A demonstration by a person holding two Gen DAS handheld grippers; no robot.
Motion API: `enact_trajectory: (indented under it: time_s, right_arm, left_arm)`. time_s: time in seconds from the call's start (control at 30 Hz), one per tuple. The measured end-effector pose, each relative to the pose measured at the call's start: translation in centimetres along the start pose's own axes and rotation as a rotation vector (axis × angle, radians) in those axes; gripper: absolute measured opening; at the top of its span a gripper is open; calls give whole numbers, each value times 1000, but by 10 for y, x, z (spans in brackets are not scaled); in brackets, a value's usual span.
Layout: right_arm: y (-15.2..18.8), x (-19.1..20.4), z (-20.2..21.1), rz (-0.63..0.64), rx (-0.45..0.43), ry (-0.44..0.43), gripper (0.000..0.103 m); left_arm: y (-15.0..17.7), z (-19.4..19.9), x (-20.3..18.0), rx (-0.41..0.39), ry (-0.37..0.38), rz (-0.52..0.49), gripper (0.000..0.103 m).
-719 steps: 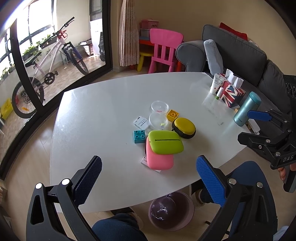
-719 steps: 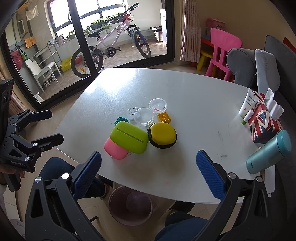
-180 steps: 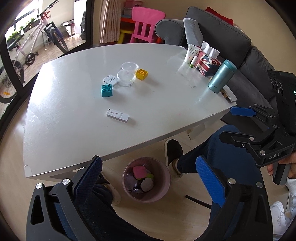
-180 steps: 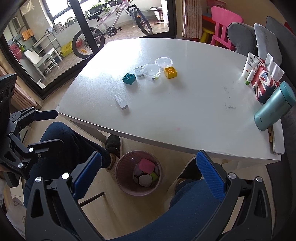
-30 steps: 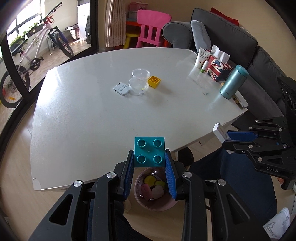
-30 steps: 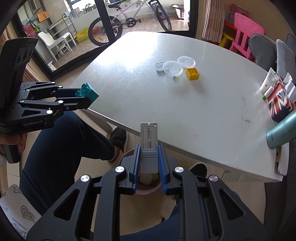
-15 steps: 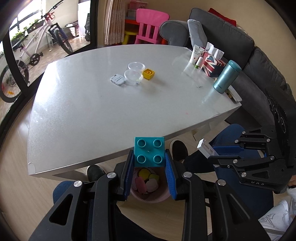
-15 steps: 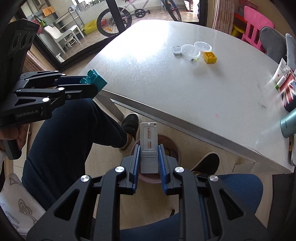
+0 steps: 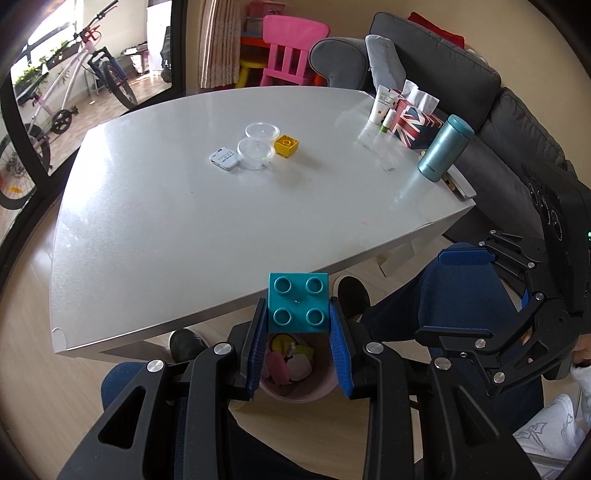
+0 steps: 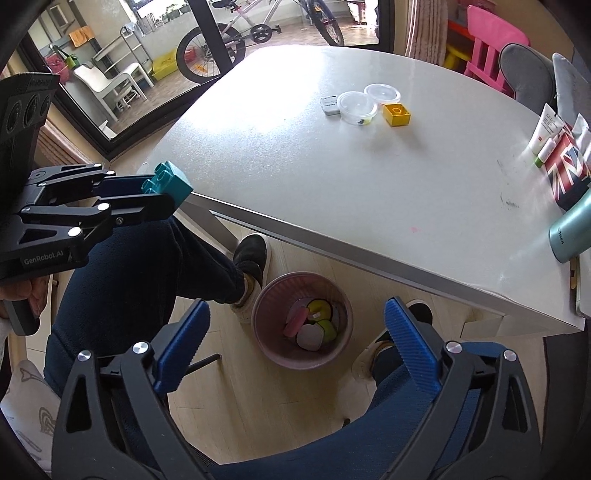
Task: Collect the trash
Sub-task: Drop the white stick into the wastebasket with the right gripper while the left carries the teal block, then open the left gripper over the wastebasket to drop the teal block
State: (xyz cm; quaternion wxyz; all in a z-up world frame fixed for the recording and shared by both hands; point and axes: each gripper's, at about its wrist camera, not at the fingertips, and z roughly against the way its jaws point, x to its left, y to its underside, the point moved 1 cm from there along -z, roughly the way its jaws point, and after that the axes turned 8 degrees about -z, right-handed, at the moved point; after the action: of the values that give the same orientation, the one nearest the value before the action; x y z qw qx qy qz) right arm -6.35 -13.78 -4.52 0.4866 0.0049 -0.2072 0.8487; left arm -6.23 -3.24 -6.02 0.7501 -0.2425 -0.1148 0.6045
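Home, living room. Big white worktop [image 9: 184, 206] in middle. Grey sofa [image 9: 443, 74] with cushion behind it. Small pink kid chair [image 9: 291, 48] and yellow stool near curtain. Bike [image 10: 258, 26] parked outside glass door, white chair and plants out there too. Wood floor. Tissue box with flag print [image 9: 413, 123], cream tube, teal bottle [image 9: 443, 147] at worktop edge. Toy bricks and little plastic tubs on top. Pink bin [image 10: 269, 343] on floor under worktop.
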Motion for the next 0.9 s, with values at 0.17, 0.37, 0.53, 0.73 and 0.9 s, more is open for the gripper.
enact_trajectory:
  time_s: [0.17,0.37,0.53,0.73,0.9]
  right_arm:
    - [-4,-8,4,-23,-13,21,97]
    - [-9,-20,14,-56,-48,42,97]
    - [-13,-30,21,-84,-73,56,97]
    - [-15,-36,25,-102,-89,63,97]
    - [-14,-36,25,-103,-93,62,97]
  left_arm:
    - [1,-4,-3,14,11,-8,32]
    - [4,-8,-8,30,29,-19,32]
    - [5,-9,-15,37,55,-38,32]
    - [4,-8,-18,21,92,-38,95]
    - [2,-8,-14,14,74,-17,98]
